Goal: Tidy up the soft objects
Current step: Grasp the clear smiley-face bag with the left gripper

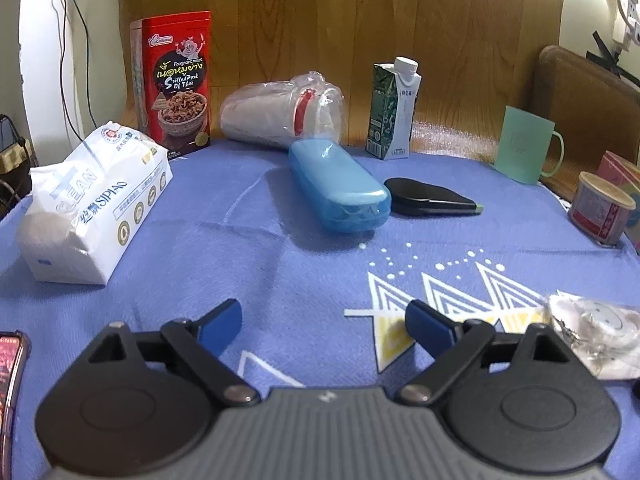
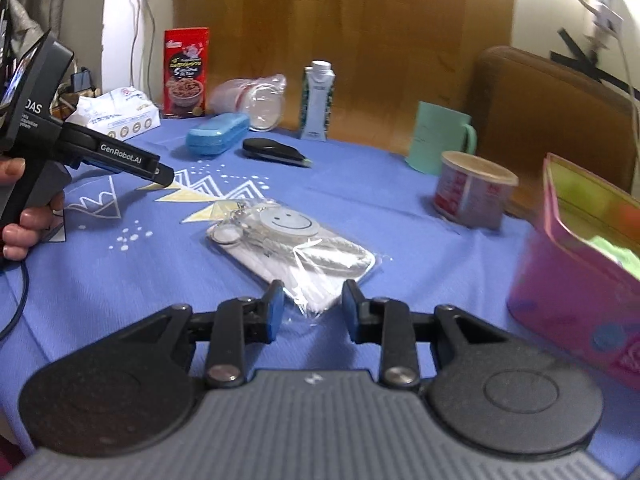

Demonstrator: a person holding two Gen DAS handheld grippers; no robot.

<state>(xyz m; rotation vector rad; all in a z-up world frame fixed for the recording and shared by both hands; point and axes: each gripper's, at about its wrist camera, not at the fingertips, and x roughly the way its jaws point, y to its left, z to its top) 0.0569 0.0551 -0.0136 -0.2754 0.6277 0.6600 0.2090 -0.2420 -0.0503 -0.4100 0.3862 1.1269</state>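
Observation:
A white tissue pack point(image 1: 94, 204) lies at the left of the blue cloth; it also shows far left in the right wrist view point(image 2: 120, 116). A clear plastic packet with a smiley keychain point(image 2: 292, 248) lies just ahead of my right gripper point(image 2: 313, 314), whose jaws stand apart around the packet's near corner without touching it. The packet also shows at the right edge of the left wrist view point(image 1: 596, 332). My left gripper point(image 1: 324, 324) is wide open and empty above the cloth. A pink box point(image 2: 580, 280) stands open at the right.
At the back stand a red snack box point(image 1: 174, 84), bagged cups point(image 1: 280, 112), a milk carton point(image 1: 394, 108) and a green mug point(image 1: 528, 148). A blue case point(image 1: 340, 186), a black device point(image 1: 432, 198) and a round tin point(image 2: 472, 190) lie on the cloth. A phone point(image 1: 10, 364) lies near left.

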